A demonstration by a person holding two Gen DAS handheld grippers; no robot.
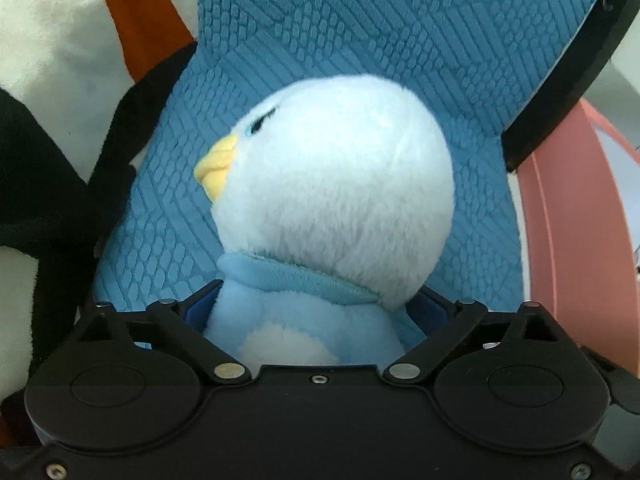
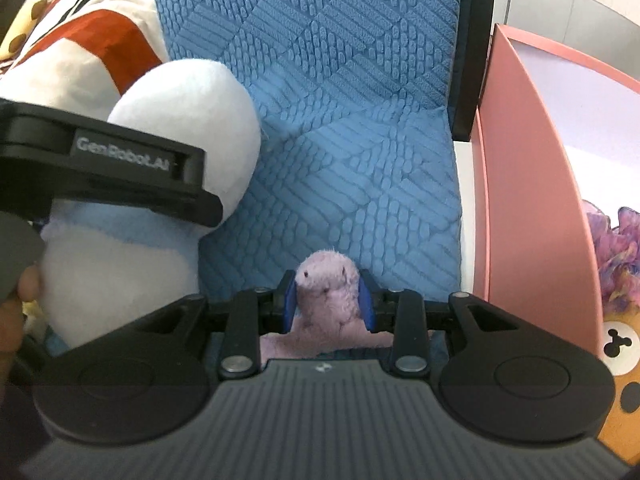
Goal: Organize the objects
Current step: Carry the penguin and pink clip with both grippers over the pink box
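Two plush toys sit at the blue quilted cushion. "GenRobot.AI" reads on the left gripper, whose wide jaws flank the light-blue penguin plush; whether the pads press I cannot tell. The right gripper pinches a small lilac plush, its lower body hidden.

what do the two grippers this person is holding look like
Both are black plastic with round pivot discs, silver rivets and crossed linkage bars leading to blue finger pads. The right gripper has a ribbed grey top plate; the left gripper has a smooth black one. The left gripper's side carries white GenRobot.AI lettering, seen in the right wrist view.
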